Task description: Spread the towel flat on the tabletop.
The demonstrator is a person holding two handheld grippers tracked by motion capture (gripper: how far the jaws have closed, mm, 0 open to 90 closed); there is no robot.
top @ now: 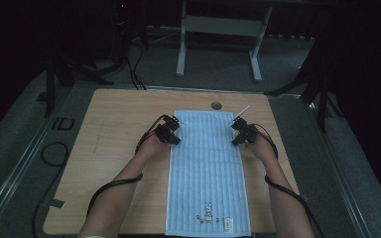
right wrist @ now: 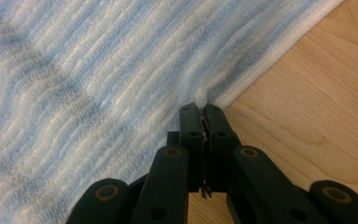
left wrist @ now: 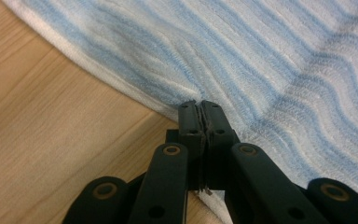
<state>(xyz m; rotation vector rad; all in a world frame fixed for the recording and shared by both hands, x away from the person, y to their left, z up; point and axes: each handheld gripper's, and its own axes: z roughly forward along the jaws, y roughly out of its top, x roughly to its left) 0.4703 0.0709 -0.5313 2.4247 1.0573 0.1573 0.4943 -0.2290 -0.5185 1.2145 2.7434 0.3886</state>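
— Towel (top: 206,168) position?
— Flat on the bench (top: 114,129), long side running away from the person.
— Fingers?
— Left gripper (left wrist: 199,108) pinches the towel's left edge; right gripper (right wrist: 200,111) pinches the right edge, both clamped tight.

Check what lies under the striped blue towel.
The towel lies flat on the wooden table, whose bare top shows on both sides. Whatever is beneath the cloth is covered. The left gripper and right gripper pinch its side edges.

The floor mat (top: 62,124) left of the table (top: 119,119) reads "ID".
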